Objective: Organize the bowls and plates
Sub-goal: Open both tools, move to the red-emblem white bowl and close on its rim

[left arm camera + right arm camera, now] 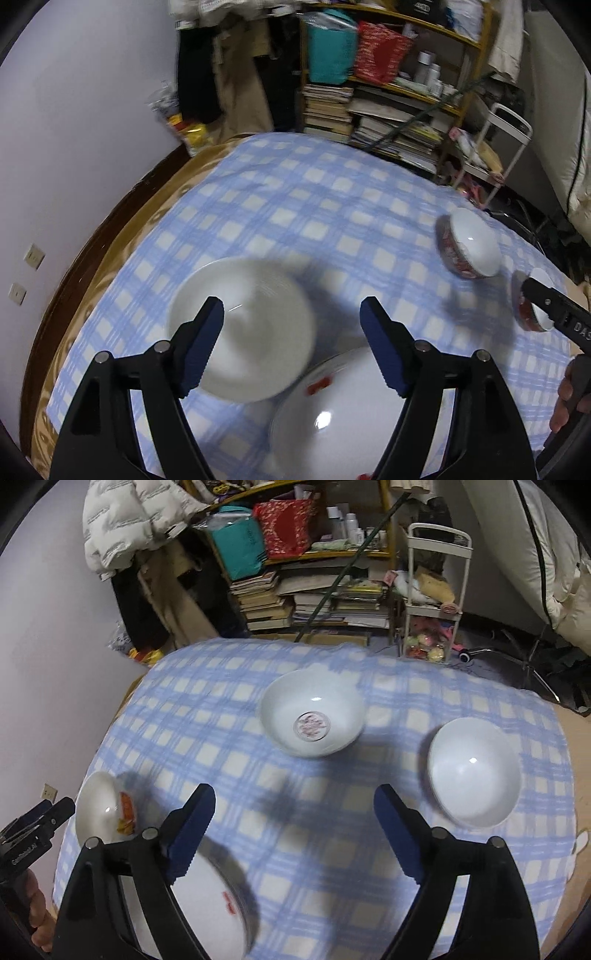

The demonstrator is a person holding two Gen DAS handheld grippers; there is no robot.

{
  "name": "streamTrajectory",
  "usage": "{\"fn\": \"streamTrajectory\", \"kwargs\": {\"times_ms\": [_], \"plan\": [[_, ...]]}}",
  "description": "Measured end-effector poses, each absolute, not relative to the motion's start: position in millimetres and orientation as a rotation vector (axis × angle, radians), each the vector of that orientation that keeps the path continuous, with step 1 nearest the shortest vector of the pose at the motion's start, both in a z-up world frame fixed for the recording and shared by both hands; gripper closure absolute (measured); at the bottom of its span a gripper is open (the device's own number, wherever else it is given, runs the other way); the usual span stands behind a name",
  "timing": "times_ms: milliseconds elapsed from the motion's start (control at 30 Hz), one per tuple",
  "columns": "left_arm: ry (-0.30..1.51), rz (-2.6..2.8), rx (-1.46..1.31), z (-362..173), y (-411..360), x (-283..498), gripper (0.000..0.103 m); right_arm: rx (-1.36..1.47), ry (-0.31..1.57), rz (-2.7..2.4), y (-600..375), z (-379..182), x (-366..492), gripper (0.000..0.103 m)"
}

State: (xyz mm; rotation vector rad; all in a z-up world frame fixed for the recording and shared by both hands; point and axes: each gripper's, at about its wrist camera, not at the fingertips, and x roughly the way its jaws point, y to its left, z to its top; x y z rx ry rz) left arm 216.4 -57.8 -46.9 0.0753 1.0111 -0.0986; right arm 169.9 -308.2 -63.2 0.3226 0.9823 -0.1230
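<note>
White crockery lies spread over the blue-checked tabletop, apart, so not yet sorted; two plates overlap near-left, likely a stack begun; two bowls sit far-right; left hand-held gripper and right hand-held gripper both gape wide, empty, above the cloth, free to pick next.
</note>
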Motion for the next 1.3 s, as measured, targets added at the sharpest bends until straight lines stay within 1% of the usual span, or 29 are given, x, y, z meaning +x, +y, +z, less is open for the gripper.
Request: {"fn": "streamTrajectory", "kwargs": {"times_ms": [300,733,933,1100,1167,1233,1267,1300], "plan": [[1.017,-0.179,0.161,-49,-134,260,0.027,0.332,1.002,-0.137,-345,-77,200,0.010],[1.098,-0.253,0.205,-94,-209,310,0.027,0.417,1.068,-0.129,-394,-108,250,0.010],[1.156,-0.271,0.279,-116,-237,324,0.027,0.375,1.076,-0.119,-402,-118,270,0.011],[1.184,-0.267,0.319,-130,-250,330,0.027,0.343,1.122,-0.104,-400,-132,283,0.011],[1.207,-0.269,0.337,-138,-254,333,0.027,0.343,1.137,-0.095,-401,-139,286,0.014],[1.226,-0.282,0.344,-145,-258,336,0.027,0.352,1.157,-0.088,-401,-146,289,0.021],[1.235,-0.280,0.342,-148,-259,337,0.027,0.353,1.169,-0.088,-401,-149,290,0.022],[1.237,-0.282,0.336,-152,-259,337,0.027,0.355,1.179,-0.088,-402,-152,291,0.027]]}}
